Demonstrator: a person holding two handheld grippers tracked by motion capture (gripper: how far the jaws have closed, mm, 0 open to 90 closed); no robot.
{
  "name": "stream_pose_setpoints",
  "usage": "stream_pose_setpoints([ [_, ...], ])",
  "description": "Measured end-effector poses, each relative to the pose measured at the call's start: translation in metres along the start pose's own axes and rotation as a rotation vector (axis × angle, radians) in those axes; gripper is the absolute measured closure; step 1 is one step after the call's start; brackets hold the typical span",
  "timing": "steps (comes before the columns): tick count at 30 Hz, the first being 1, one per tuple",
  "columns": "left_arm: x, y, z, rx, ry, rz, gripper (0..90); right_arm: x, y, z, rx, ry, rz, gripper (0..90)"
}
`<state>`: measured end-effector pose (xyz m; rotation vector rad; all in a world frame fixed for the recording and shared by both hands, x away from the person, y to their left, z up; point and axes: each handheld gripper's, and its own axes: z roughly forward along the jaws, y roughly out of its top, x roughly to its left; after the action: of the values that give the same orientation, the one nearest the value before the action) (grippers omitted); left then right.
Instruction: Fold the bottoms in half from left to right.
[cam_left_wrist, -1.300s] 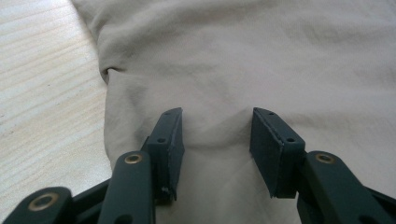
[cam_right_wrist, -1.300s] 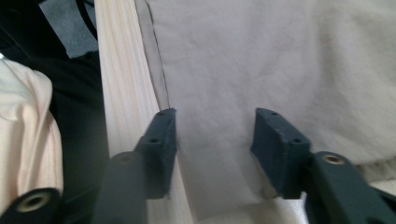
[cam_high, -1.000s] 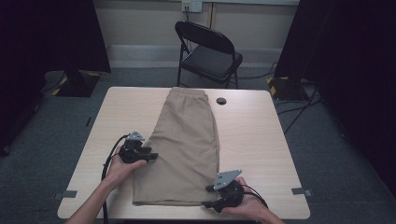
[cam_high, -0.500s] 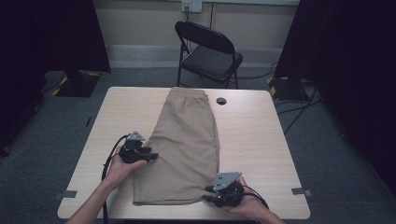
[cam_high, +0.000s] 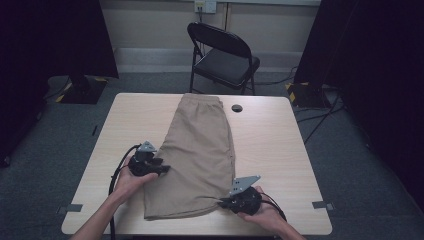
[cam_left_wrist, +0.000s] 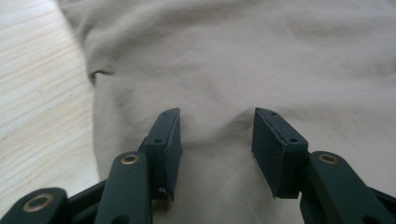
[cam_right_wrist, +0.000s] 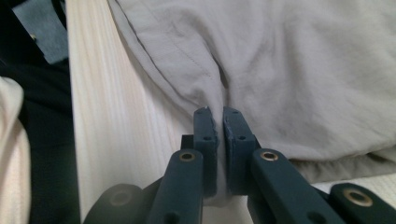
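We see tan shorts (cam_high: 200, 155) lying flat in the middle of the table (cam_high: 280, 150), in the middle of the high view. The waistband is at the top, near the far edge. The leg ends are at the bottom, near the person.

Our right gripper (cam_high: 222, 202) is at the lower right of the shorts, by the hem. In the right gripper view its jaws are pressed almost together, with a fold of the shorts (cam_right_wrist: 261, 70) pinched between them. The cloth puckers up where it goes into the jaws. The pale wood of the table (cam_right_wrist: 107, 116) runs down the left side of that view.

Our left gripper (cam_high: 162, 169) is at the left edge of the shorts, about halfway down the high view. In the left gripper view its jaws are wide apart. They rest on the shorts (cam_left_wrist: 243, 60), and a small bump of cloth sits between them. They do not grip anything. The table (cam_left_wrist: 37, 93) is at the left of that view.

A small black round thing (cam_high: 236, 108) sits on the table just right of the waistband. A black folding chair (cam_high: 225, 55) stands behind the table, at the top of the high view.
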<state>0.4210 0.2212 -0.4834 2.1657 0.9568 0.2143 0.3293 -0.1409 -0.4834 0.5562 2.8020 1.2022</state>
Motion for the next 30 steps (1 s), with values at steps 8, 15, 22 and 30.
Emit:
stream_pose_setpoints([
  [8, -0.001, -0.002, 0.005, 0.007, -0.009, 0.02, 52.8, -0.005, 0.007, -0.01, -0.057, 0.014, 0.032, 85.9],
  [15, -0.006, 0.002, -0.003, -0.034, -0.056, 0.019, 54.6, -0.009, 0.015, -0.01, -0.082, 0.008, 0.039, 85.9],
  [22, -0.012, -0.002, 0.004, 0.018, -0.073, 0.062, 57.1, -0.023, 0.026, -0.019, -0.129, -0.044, 0.043, 85.9],
  [30, -0.01, -0.003, 0.006, 0.008, -0.06, 0.053, 57.4, -0.051, 0.042, -0.02, -0.176, -0.074, 0.088, 86.0],
])
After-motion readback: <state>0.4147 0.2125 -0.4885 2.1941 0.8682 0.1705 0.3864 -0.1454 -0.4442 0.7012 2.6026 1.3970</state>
